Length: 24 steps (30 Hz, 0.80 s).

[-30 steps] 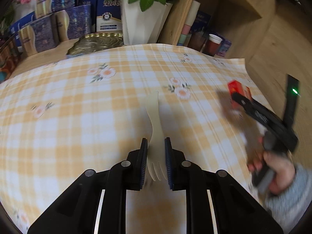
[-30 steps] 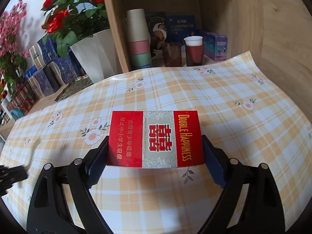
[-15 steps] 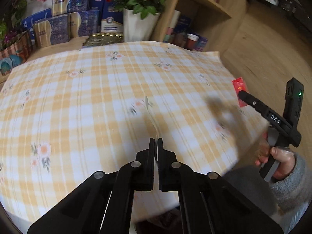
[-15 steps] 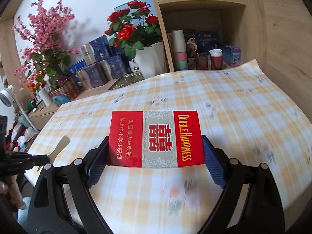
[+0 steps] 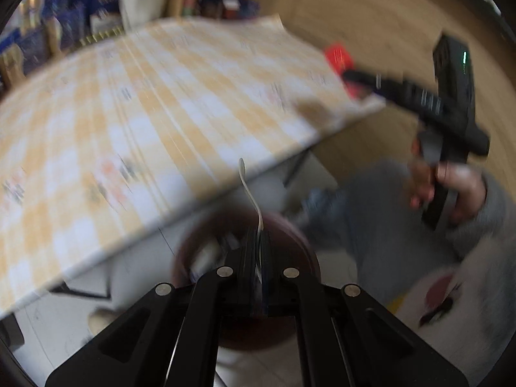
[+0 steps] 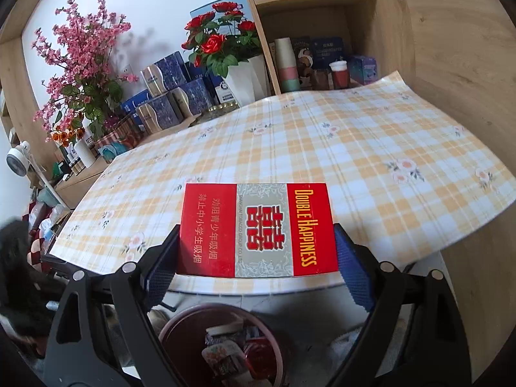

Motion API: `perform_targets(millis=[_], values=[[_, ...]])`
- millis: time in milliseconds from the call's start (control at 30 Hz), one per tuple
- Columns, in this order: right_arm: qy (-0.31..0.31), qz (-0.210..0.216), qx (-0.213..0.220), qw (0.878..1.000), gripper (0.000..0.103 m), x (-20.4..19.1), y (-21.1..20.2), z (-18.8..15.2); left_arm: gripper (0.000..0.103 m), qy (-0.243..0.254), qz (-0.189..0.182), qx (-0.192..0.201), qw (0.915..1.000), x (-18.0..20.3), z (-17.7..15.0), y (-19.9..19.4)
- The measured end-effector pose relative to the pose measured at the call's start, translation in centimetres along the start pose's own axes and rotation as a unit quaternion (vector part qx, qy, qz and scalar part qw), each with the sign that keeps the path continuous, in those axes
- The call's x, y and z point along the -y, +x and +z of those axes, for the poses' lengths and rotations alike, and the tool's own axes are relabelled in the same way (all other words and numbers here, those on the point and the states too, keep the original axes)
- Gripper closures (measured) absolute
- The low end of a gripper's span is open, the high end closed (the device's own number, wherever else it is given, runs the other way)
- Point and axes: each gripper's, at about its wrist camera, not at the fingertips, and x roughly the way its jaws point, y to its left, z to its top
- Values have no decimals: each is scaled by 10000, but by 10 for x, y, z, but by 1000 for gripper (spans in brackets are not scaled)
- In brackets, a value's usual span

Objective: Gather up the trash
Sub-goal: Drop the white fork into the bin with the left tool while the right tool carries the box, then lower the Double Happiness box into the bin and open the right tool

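Note:
My left gripper (image 5: 257, 242) is shut on a thin cream plastic fork (image 5: 250, 190), seen edge-on, its handle sticking out past the table edge. It hangs above a dark red trash bin (image 5: 300, 248) on the floor; this view is blurred. My right gripper (image 6: 258, 251) is shut on a red and silver cigarette box (image 6: 258, 229), gripped by its short ends. That box hovers over the near edge of the checked table (image 6: 354, 148), with the trash bin (image 6: 180, 322) below, holding several wrappers. In the left wrist view the right gripper (image 5: 351, 79) and its hand (image 5: 451, 180) appear at the right.
Flower pots (image 6: 248, 77), blue tins (image 6: 167, 93) and paper cups (image 6: 287, 64) line the far side of the table beside a wooden shelf. A grey sleeve (image 5: 477, 225) and the person's legs are near the bin. Table legs (image 5: 80, 293) stand left of it.
Both grippers pulled back from over the tablecloth to its near edge and now hang above the bin. The left closed fully on the fork, which turned edge-on. The box stays gripped.

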Motion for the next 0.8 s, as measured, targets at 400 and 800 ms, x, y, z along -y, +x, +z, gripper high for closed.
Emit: perform_targets(millis=[400, 800], values=[[-28, 214, -543, 9983, 16, -7, 13, -43, 91, -567, 197, -869, 9944, -12, -29, 61], [-612, 360, -1032, 9921, 16, -36, 34, -62, 10, -994, 1368, 1380, 9759, -29, -25, -38]])
